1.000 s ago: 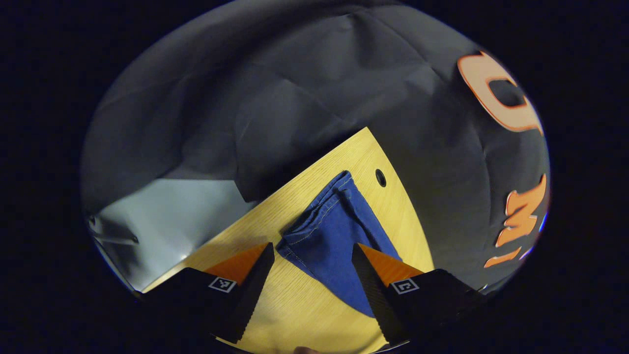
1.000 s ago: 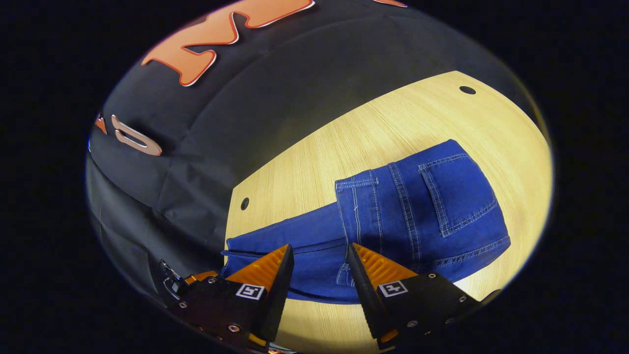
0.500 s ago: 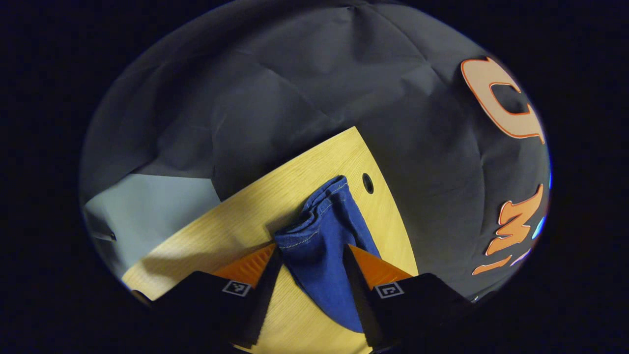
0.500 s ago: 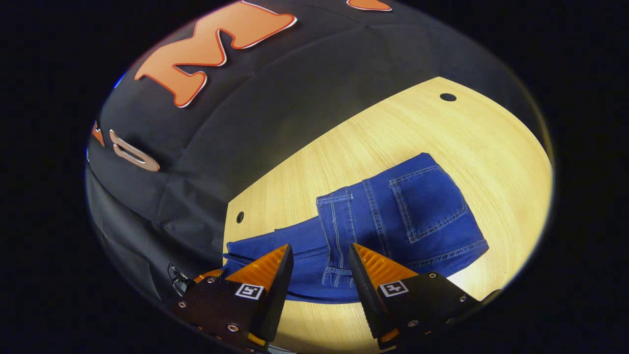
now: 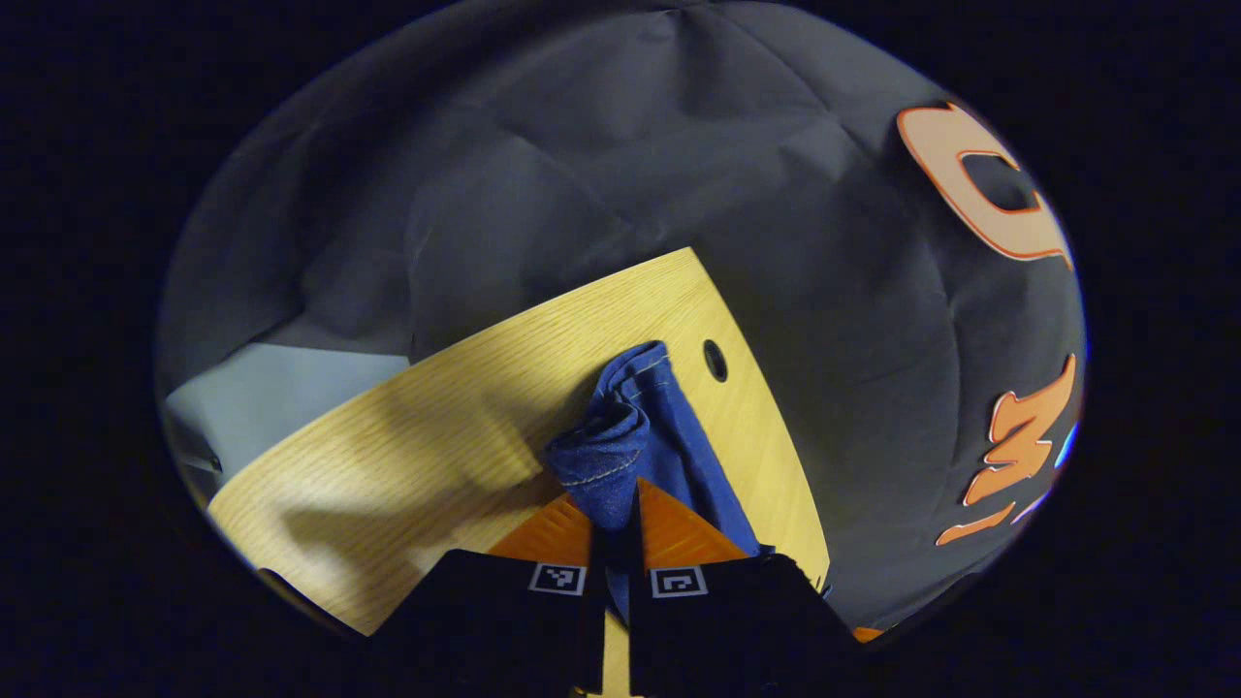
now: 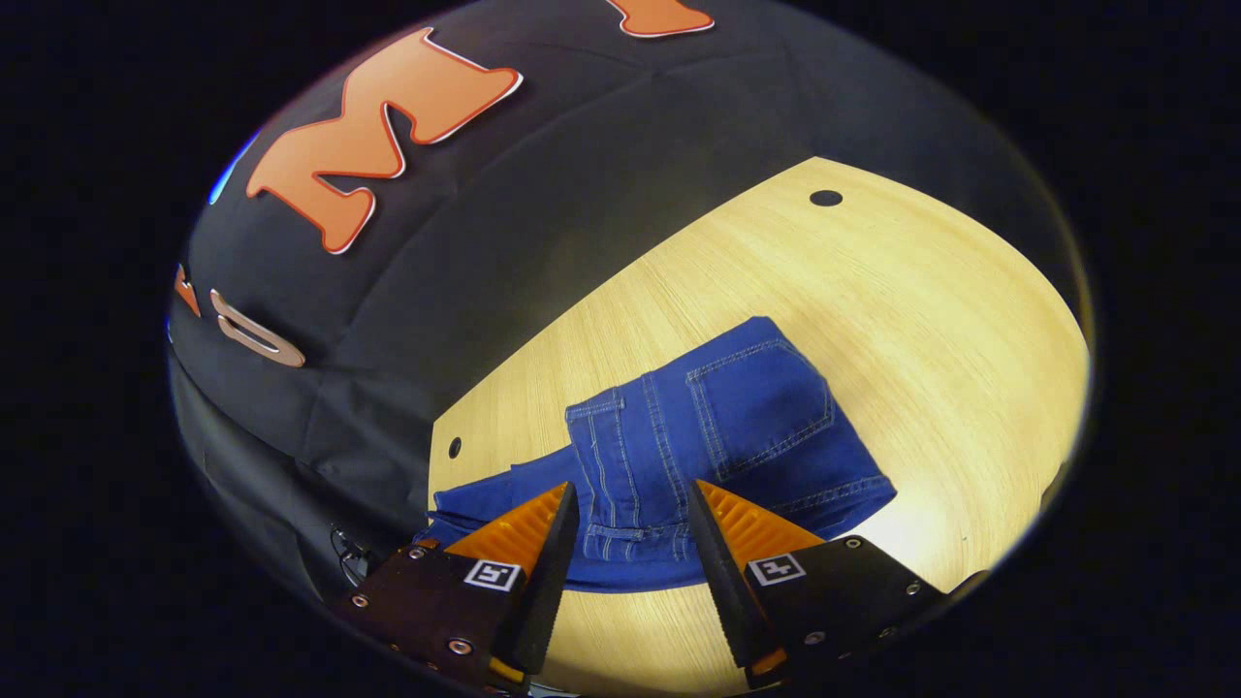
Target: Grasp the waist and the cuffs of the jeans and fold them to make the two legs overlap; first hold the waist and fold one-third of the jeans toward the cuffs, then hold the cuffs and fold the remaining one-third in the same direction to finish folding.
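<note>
In the left gripper view, the left gripper (image 5: 613,504) is seen closed on the cuff end of the jeans (image 5: 620,436): both orange fingers (image 5: 553,528) are pressed against a pinch of blue denim, and the hemmed cuffs are bunched into a small roll just beyond the fingertips. From there the fabric is laid away from the camera along the wooden table (image 5: 407,427), towards the table's far corner, where a small round hole (image 5: 715,360) is found just beside the denim. Part of the cloth also appears to be drawn back under the right-hand finger.

In the right gripper view, the right gripper (image 6: 625,523) is held with its jaws parted and nothing between them; it appears to be poised above the near edge of the jeans (image 6: 717,436), though contact cannot be judged. The waist portion is seen already turned over onto the legs, with a back pocket (image 6: 766,402) facing up. The long axis of the garment is laid across this view, from the folded waist block on the right to the leg ends on the left, near another hole (image 6: 454,448) in the table (image 6: 921,320).

The last fold is judged to depend on this: the cuffs are held in the left gripper, at the end opposite the folded waist, so they would have to be carried along the garment's length onto that block.
</note>
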